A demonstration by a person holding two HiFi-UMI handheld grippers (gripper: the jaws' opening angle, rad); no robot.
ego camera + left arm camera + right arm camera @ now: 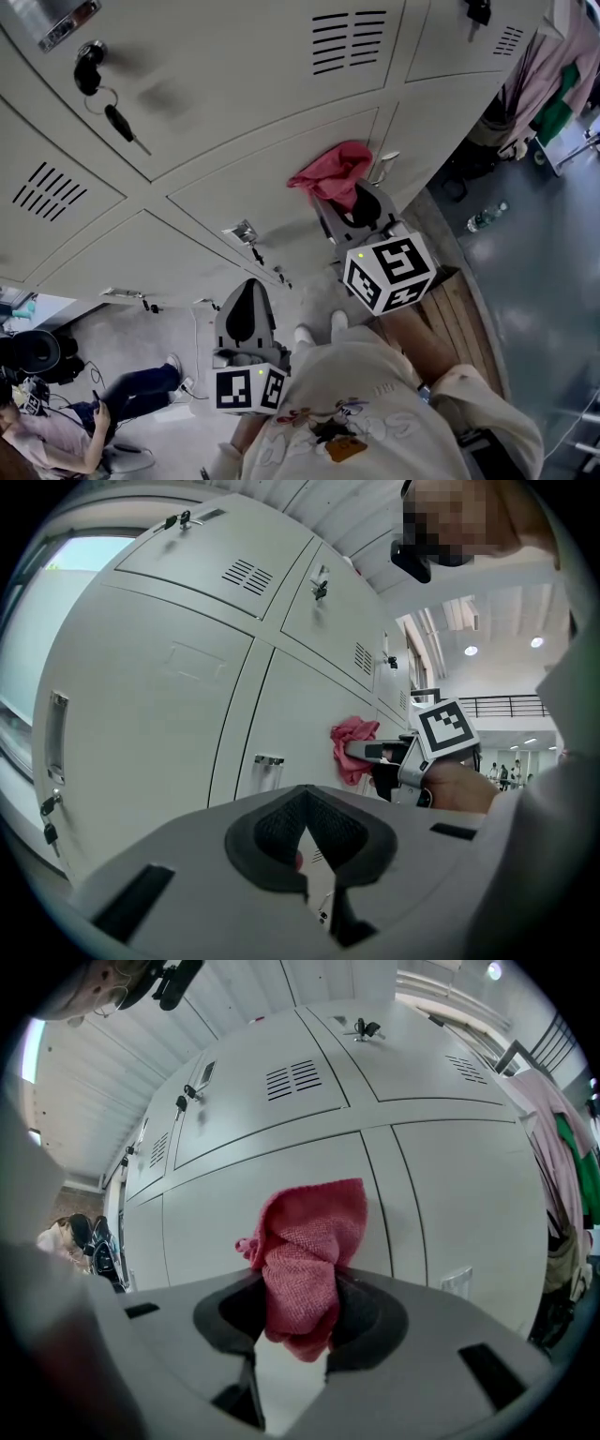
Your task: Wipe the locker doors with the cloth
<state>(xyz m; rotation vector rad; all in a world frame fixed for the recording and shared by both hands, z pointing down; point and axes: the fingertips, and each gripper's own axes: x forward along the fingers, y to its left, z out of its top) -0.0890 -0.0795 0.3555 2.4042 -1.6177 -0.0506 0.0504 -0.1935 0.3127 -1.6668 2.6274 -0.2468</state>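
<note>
A red cloth (330,175) (305,1251) is bunched between the jaws of my right gripper (349,202) (300,1312), which is shut on it. The cloth rests against a grey locker door (272,192), near the door's upper right corner. In the left gripper view the cloth (353,747) touches the same door (300,724). My left gripper (246,305) (305,803) hangs lower and to the left, away from the doors. Its jaws meet at the tips with nothing between them.
Keys (105,94) dangle from a lock on the upper left door. Small latch handles (244,232) stick out of the lower doors. A person (84,422) sits on the floor at the lower left. A wooden platform (459,314), a bottle (486,217) and hanging clothes (553,75) are to the right.
</note>
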